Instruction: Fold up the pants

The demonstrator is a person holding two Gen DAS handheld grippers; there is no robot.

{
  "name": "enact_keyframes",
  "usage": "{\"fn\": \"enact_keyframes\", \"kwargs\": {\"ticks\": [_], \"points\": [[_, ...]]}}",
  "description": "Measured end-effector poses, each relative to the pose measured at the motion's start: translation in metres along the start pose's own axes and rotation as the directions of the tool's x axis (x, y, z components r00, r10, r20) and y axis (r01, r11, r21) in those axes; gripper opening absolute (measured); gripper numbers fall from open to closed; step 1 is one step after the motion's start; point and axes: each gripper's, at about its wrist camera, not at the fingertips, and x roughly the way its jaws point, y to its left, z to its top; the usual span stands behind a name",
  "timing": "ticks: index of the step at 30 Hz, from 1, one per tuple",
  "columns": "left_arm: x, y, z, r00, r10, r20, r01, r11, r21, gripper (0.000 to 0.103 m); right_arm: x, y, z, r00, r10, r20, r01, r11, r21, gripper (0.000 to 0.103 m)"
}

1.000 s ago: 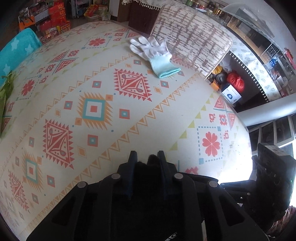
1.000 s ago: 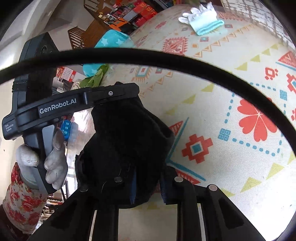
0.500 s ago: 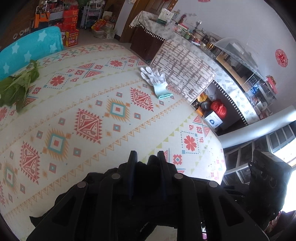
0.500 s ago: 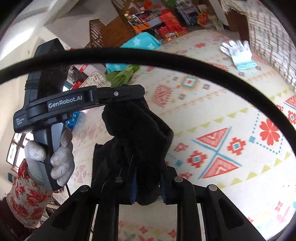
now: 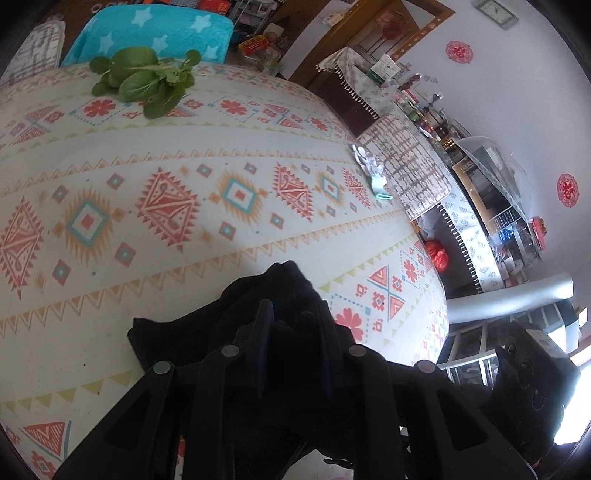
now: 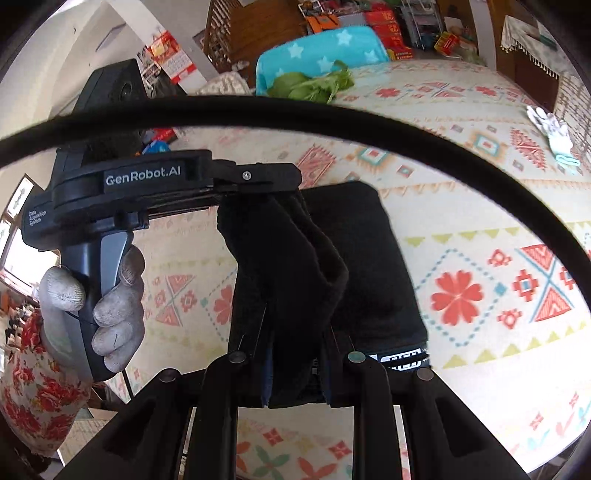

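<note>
The black pants (image 6: 354, 266) hang between both grippers above the patterned tablecloth (image 6: 480, 229), with a folded part lying on the cloth. My right gripper (image 6: 297, 332) is shut on a bunched fold of the pants. My left gripper (image 5: 293, 325) is shut on another edge of the pants (image 5: 229, 314); in the right wrist view it (image 6: 255, 181) clamps the fabric from the left, held by a gloved hand. A white-lettered waistband (image 6: 402, 360) shows at the pants' near edge.
A white glove with a teal cuff (image 5: 371, 170) lies at the table's far right edge. Green leafy vegetables (image 5: 146, 79) lie at the far side, by a teal star-patterned chair (image 5: 155, 31). A black cable (image 6: 332, 118) arcs across the right wrist view.
Both grippers have risen and tilted back with the pants still held. More of the table and room has come into view, and the pants now hang lower onto the cloth.
</note>
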Motion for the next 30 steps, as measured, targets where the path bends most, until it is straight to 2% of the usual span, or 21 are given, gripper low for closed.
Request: {"fn": "enact_keyframes", "kwargs": {"ticks": [3,5,7,11,13,16,19,22,27,30], "points": [[-0.002,0.021,-0.005,1.000,0.000,0.004,0.000,0.999,-0.054,0.029,0.019,0.015,-0.002,0.999,-0.041,-0.023,0.040,0.999,-0.028,0.029],[-0.008,0.035,-0.006,1.000,-0.015,0.023,0.017,0.995,-0.094,0.036,0.026,0.025,-0.004,0.998,-0.046,-0.036,0.044,0.998,-0.051,0.040],[-0.019,0.047,-0.005,0.998,-0.028,0.049,0.034,0.991,-0.130,0.038,0.033,0.036,-0.007,0.997,-0.028,-0.071,0.023,0.998,-0.067,0.060],[-0.043,0.061,-0.002,0.996,0.006,0.089,0.008,0.987,-0.158,0.038,0.032,0.054,-0.012,0.996,-0.053,-0.068,0.044,0.990,-0.135,0.061],[-0.055,0.063,-0.003,0.994,0.029,0.104,-0.013,0.988,-0.157,0.038,0.022,0.055,-0.012,0.998,-0.033,-0.057,0.024,0.989,-0.143,0.061],[-0.067,0.054,-0.005,0.993,0.042,0.115,-0.026,0.990,-0.138,0.038,0.002,0.053,-0.011,1.000,-0.018,-0.019,0.016,0.992,-0.128,0.061],[-0.071,0.036,-0.010,0.993,0.012,0.116,-0.001,0.995,-0.095,0.039,-0.016,0.038,-0.006,0.999,-0.016,0.027,0.018,0.997,-0.070,0.061],[-0.064,0.017,-0.021,0.996,0.015,0.092,-0.010,0.998,-0.057,0.039,-0.015,0.027,0.003,0.993,-0.111,0.042,0.112,0.993,-0.031,0.061],[-0.038,0.003,-0.059,0.997,0.074,0.037,-0.074,0.997,-0.005,0.039,0.009,0.006,0.016,0.972,-0.233,0.028,0.233,0.973,0.011,0.061],[-0.018,0.006,-0.071,0.988,0.156,0.008,-0.157,0.987,0.025,0.038,0.032,-0.005,0.023,0.964,-0.266,-0.017,0.266,0.964,0.007,0.061]]}}
